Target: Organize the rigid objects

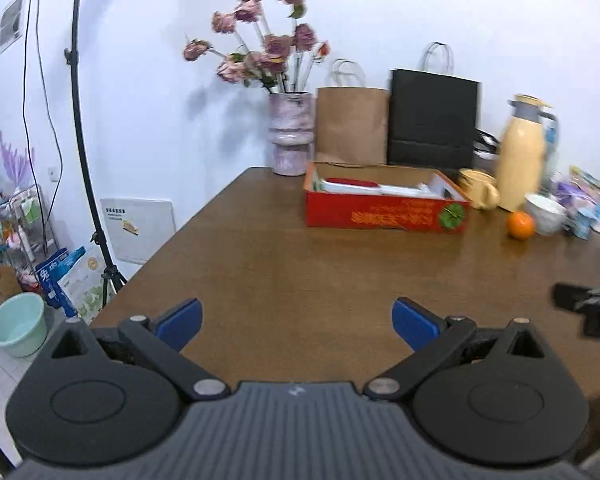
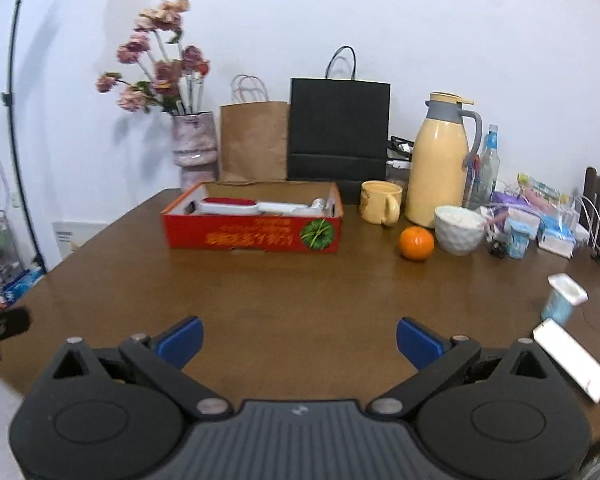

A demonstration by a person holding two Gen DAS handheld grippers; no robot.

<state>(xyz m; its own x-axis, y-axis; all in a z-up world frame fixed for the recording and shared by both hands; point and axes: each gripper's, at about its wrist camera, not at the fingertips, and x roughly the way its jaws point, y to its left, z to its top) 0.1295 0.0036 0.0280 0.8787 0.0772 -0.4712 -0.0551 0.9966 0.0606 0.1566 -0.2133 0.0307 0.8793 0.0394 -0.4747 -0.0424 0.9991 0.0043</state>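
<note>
A red cardboard box point(image 2: 252, 232) point(image 1: 384, 212) stands at the back of the brown wooden table point(image 2: 300, 300) point(image 1: 300, 272), with a red-and-white brush and other white items inside. An orange point(image 2: 416, 243) point(image 1: 521, 225), a white bowl point(image 2: 459, 230) point(image 1: 545, 213) and a yellow mug point(image 2: 380, 202) point(image 1: 480, 194) sit to its right. My left gripper point(image 1: 298, 322) hangs open over the near table edge, nothing between its blue pads. My right gripper point(image 2: 300, 340) is likewise open and empty, well short of the box.
A pink vase of flowers point(image 2: 194, 148), a brown bag point(image 2: 254, 144), a black bag point(image 2: 338, 128) and a cream thermos point(image 2: 440, 160) line the back. A white phone point(image 2: 570, 366), a small cup point(image 2: 562, 298) and packets point(image 2: 540, 224) lie right. A light stand point(image 1: 80, 140) is left.
</note>
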